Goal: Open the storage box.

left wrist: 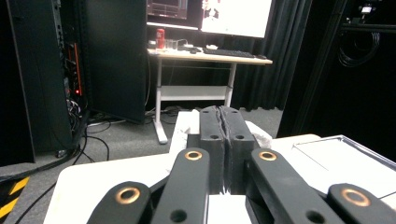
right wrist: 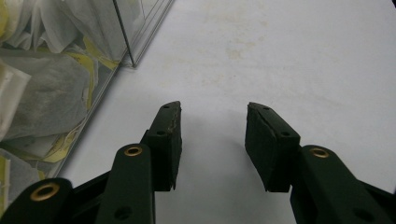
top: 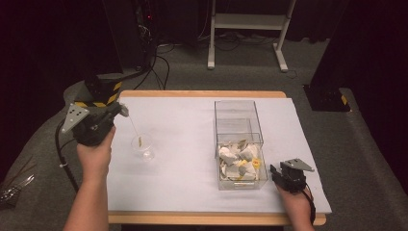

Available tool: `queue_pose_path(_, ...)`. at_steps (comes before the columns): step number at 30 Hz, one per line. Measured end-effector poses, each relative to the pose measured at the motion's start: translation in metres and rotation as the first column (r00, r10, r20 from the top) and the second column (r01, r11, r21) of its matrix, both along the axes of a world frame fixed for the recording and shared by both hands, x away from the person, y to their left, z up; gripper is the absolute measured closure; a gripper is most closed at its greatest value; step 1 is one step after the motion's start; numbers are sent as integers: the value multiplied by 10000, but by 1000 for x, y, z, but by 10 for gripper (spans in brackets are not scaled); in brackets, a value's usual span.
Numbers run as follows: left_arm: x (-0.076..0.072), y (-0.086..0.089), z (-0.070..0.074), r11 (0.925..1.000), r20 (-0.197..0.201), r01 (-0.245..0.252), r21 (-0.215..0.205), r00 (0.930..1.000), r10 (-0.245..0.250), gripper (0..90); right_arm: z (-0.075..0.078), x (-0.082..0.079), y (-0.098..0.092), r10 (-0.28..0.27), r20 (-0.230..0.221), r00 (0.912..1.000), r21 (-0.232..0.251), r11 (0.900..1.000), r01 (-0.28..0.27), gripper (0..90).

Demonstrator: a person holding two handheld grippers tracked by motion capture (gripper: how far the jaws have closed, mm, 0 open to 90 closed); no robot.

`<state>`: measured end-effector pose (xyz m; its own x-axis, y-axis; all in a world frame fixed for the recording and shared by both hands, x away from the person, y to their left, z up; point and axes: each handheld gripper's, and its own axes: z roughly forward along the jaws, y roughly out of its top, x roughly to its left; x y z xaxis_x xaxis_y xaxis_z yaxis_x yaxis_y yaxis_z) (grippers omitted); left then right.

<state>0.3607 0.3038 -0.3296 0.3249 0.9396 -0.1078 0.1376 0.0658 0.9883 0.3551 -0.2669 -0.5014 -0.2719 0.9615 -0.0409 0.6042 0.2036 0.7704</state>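
White paper tea bag (top: 124, 110) clenched in left tongs (top: 122, 109), jaws pressed flat together on it; in left gripper view, bag paper bulging out on both sides of left tongs (left wrist: 224, 114). Held up off white table cover (top: 183, 120), tips aimed away from person and toward table's middle.

Key relation: thin string (top: 133, 126) running from tips down and toward person's right, slantwise, not plumb. Ends at small yellow tag (top: 139, 141), apparently inside clear glass cup (top: 143, 147). So cup below tips and a bit to the right of them, near but not touching. Long axis of bag-plus-string tilted, upper end at jaws, lower end at cup. Hard to tell if tag touches cup floor.

Likely next: bringing bag over cup mouth, which means shifting left tongs right and down along string line. Risk, as judged: tugging tag out or tipping light cup.

Right tongs (top: 275, 171) released, nothing between jaws, resting low on cover; in right gripper view, right tongs (right wrist: 212, 112) gaping over bare cover. Clear plastic box (top: 238, 120) of spare tea bags just left of them. Well apart from cup; left hand far nearer.
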Motion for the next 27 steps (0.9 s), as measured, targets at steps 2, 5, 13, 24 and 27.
queue_pose_path(2, 0, 0, -2, 10000, -45, 2, 18, 10000, -2, 884, 0, 0, 0, 5, 6, 10000, -1, 10000, -5, 560)
queue_pose_path(5, 1, -1, -6, 10000, -105, 13, 11, 9999, -13, 884, 0, 0, 0, -16, -5, 10000, 7, 10000, 16, 560)
queue_pose_path(13, 3, -2, -16, 10000, -317, 31, -2, 9995, -31, 885, 0, 0, 0, 10, 13, 10000, 8, 10000, -10, 560)
queue_pose_path(24, 7, -8, -33, 9998, -686, 119, 148, 9976, -108, 885, 0, 0, 0, 16, 13, 10000, 17, 10000, -16, 560)
queue_pose_path(27, 8, -10, -38, 9998, -796, 149, 162, 9967, -135, 884, 0, 0, 0, 24, 14, 10000, 17, 10000, -24, 560)
